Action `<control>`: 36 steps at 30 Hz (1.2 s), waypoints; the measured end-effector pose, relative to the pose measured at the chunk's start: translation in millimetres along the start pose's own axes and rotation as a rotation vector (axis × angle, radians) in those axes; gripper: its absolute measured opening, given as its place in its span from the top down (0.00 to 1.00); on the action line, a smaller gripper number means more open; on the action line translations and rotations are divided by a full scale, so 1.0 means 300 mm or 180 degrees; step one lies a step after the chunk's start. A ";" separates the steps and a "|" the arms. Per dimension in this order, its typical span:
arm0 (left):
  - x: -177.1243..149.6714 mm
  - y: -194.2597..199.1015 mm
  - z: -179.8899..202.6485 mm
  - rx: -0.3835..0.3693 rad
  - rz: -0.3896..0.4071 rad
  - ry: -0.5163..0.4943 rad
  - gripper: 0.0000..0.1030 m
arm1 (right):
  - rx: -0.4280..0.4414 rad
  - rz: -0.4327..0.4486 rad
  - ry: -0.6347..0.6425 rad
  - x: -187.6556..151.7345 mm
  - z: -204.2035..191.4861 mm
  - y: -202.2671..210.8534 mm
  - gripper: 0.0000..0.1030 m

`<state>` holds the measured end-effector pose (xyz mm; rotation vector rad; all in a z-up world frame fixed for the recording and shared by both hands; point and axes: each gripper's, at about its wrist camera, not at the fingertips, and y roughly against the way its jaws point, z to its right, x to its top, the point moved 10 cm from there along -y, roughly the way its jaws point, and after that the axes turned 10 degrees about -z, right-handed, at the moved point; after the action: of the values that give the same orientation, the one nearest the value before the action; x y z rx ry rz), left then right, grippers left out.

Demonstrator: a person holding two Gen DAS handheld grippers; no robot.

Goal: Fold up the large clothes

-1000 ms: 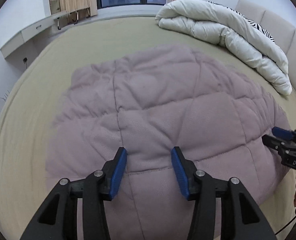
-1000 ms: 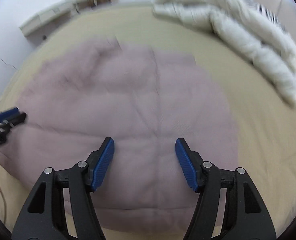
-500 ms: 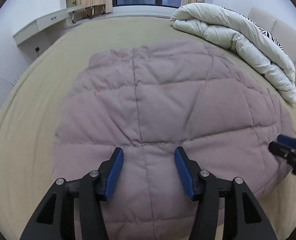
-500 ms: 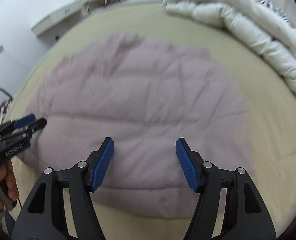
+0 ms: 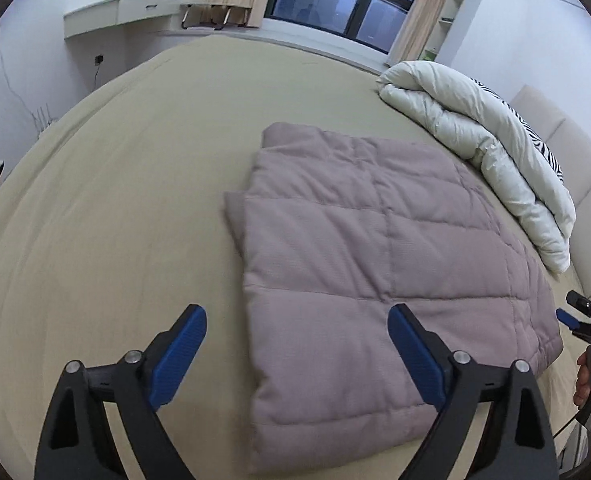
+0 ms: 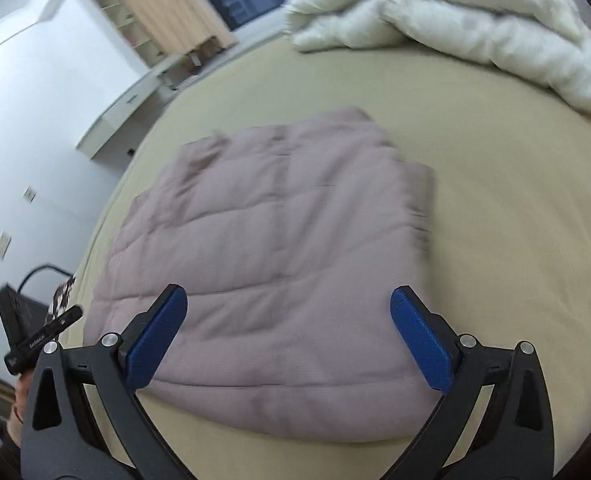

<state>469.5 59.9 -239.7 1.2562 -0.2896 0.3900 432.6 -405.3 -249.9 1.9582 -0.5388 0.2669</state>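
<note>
The mauve quilted coat (image 5: pixel 375 264) lies folded into a thick rectangle on the tan bed (image 5: pixel 115 200), near the front edge, with the white duvet (image 5: pixel 475 140) bunched well apart from it toward the headboard. Both tongs are released and their jaws are opening: the left gripper (image 5: pixel 297 354) hangs above the coat's near left corner with nothing between its blue pads, and the right gripper (image 6: pixel 287 332) hangs over the near edge of the same coat (image 6: pixel 275 260), also empty. Each shows at the rim of the other's view, the right gripper (image 5: pixel 583 320) and the left gripper (image 6: pixel 43 336). The coat looks puffy and soft, probably light for its bulk, with stitched channels that crease easily along the seams. I judge the smooth shell a little slippery, so stacked layers could slide apart if lifted by 1 layer only. The stack seems at least 2 layers deep at the far left corner, where a lower edge peeks out. The safest hold would be at the 2 near corners, pinching every layer through the flatter stitched seam rather than the padded middle, which would squash and slip free. It is not fragile.
</note>
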 end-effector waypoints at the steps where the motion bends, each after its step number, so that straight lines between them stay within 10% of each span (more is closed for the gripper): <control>1: 0.004 -0.013 -0.043 -0.0092 -0.0066 0.0113 0.08 | 0.0071 -0.0070 -0.0095 0.008 0.045 0.004 0.00; 13: -0.001 -0.211 -0.094 -0.1184 -0.0753 0.0628 0.10 | 0.0950 -0.0711 -0.0343 0.073 0.239 -0.207 0.02; 26: 0.087 -0.370 0.021 -0.1687 -0.1190 0.0727 0.39 | 0.0947 -0.1097 0.0043 0.177 0.144 -0.423 0.02; 36: 0.030 -0.209 0.055 -0.1665 -0.1093 0.0551 0.64 | 0.0560 -0.0845 0.0324 0.126 0.064 -0.261 0.51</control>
<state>505.1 29.1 -285.2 0.7319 -0.0183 0.1112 502.4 -403.9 -305.0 2.1466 -0.1902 0.2506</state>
